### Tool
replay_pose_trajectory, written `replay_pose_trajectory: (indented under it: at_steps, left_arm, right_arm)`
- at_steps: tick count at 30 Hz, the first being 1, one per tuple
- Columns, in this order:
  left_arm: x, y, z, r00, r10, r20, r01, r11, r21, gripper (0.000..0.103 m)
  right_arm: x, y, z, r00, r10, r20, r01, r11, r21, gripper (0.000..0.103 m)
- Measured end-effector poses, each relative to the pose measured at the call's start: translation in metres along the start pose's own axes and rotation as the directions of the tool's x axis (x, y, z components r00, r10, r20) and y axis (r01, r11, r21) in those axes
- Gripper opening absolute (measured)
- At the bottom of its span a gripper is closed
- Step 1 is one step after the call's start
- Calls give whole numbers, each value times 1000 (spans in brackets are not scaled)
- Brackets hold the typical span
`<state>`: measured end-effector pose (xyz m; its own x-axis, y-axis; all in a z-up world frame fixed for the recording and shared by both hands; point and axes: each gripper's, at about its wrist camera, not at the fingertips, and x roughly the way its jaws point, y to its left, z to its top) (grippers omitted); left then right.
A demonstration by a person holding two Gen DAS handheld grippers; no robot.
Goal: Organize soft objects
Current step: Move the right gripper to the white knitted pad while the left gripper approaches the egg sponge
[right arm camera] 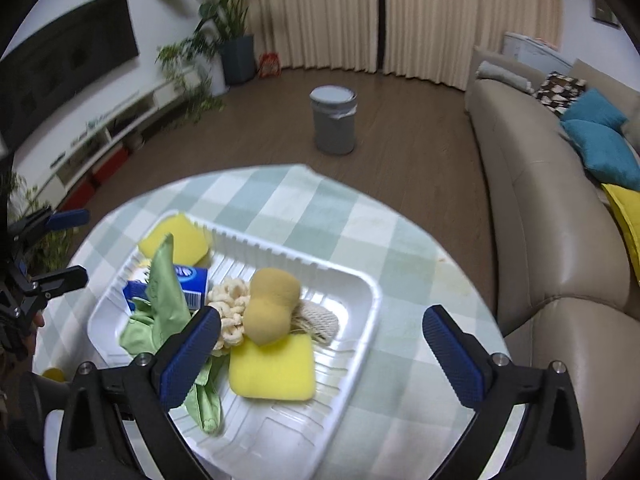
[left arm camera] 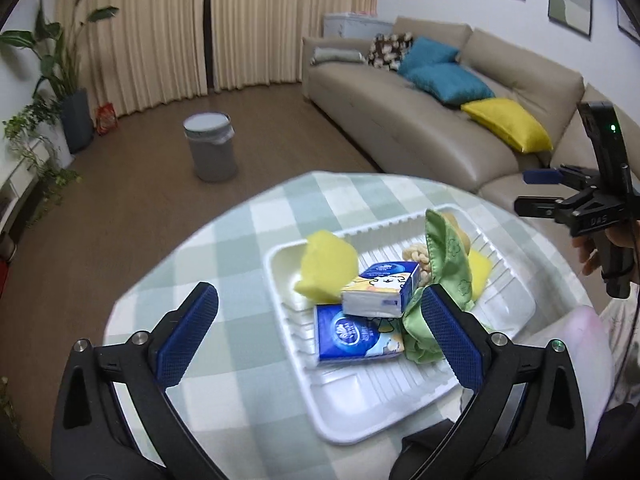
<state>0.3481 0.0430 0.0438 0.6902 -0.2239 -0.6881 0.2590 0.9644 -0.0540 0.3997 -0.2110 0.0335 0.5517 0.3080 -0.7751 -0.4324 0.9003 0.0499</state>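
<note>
A long beige leather sofa [left arm camera: 440, 120] with blue and yellow cushions stands along the wall. Near it is a round table with a green and white checked cloth [left arm camera: 224, 240]. A grey round bin [right arm camera: 334, 120] sits well apart on the brown wood floor.

On the table rests a white ribbed plastic tray [right arm camera: 352, 276], and all the soft things lie inside it. A crumpled light green cloth [right arm camera: 162, 296] lies across the middle. A flat yellow square sponge [right arm camera: 272, 368] lies at one end, and another yellow sponge [left arm camera: 326, 266] leans at the other end. A tan peanut-shaped sponge [right arm camera: 270, 308] rests on the flat one, touching a cream knobbly scrubber [right arm camera: 230, 306]. Two blue and white tissue packs [left arm camera: 356, 334] lie one partly on the other, beside the green cloth.

The left gripper [left arm camera: 320, 336] hangs over the tray with its blue pads spread wide, holding nothing. The right gripper [right arm camera: 322, 356] is wide apart too, and it grips nothing.
</note>
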Motion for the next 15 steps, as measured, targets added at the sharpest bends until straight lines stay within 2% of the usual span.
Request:
replay_pose_trajectory:
  at_steps: [6, 15]
  left_arm:
    - [-52, 13, -34, 997, 23, 69, -21, 999, -31, 103]
    - [-113, 24, -118, 996, 45, 76, -34, 989, -143, 103]
  right_arm:
    - [-54, -14, -21, 994, -23, 103, 18, 998, 54, 103]
    - [-125, -20, -94, 983, -38, 181, 9, 987, 162, 103]
